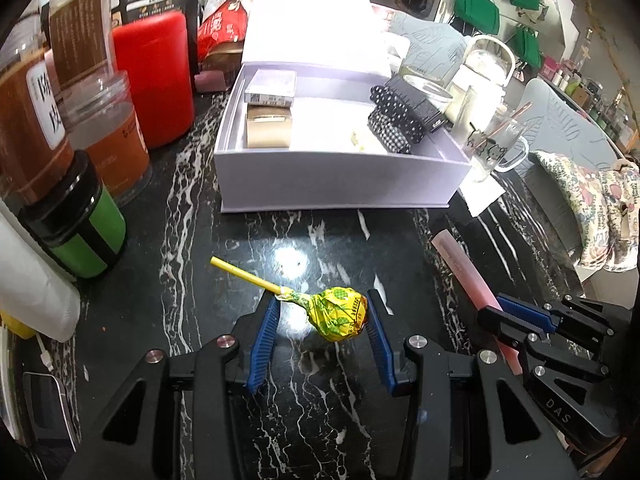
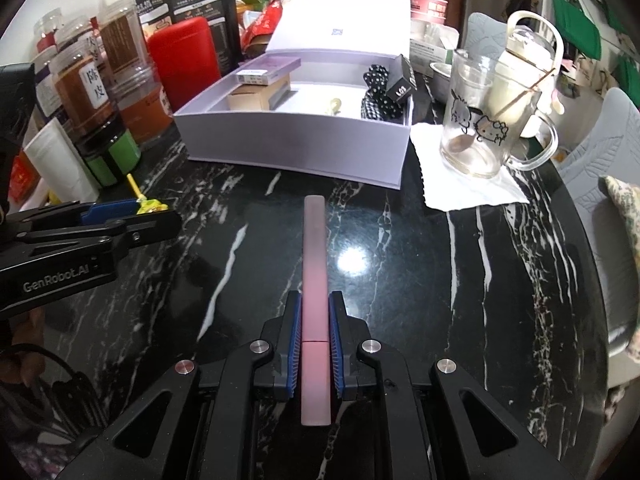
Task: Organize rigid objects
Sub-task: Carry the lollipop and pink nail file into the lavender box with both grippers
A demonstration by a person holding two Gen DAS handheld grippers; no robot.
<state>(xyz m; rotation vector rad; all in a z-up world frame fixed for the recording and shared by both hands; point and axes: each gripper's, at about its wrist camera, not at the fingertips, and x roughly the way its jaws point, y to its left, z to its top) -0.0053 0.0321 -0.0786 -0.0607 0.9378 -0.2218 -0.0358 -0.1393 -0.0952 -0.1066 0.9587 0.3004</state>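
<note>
A yellow-wrapped lollipop (image 1: 340,314) lies on the black marble table between the fingers of my left gripper (image 1: 322,312). The jaws stand apart; the right pad touches the candy head, the left pad is near the stick. My right gripper (image 2: 315,316) is shut on a long pink bar (image 2: 315,264), which points toward the open lilac box (image 2: 304,148). The bar also shows in the left wrist view (image 1: 464,268). The box (image 1: 340,176) holds small cartons and dark patterned items.
Jars, a red canister (image 1: 156,76) and a green tin (image 1: 84,236) stand along the left. A glass mug (image 2: 480,120) with a spoon sits on a white napkin (image 2: 464,184) right of the box. The table edge curves at right, with chairs beyond.
</note>
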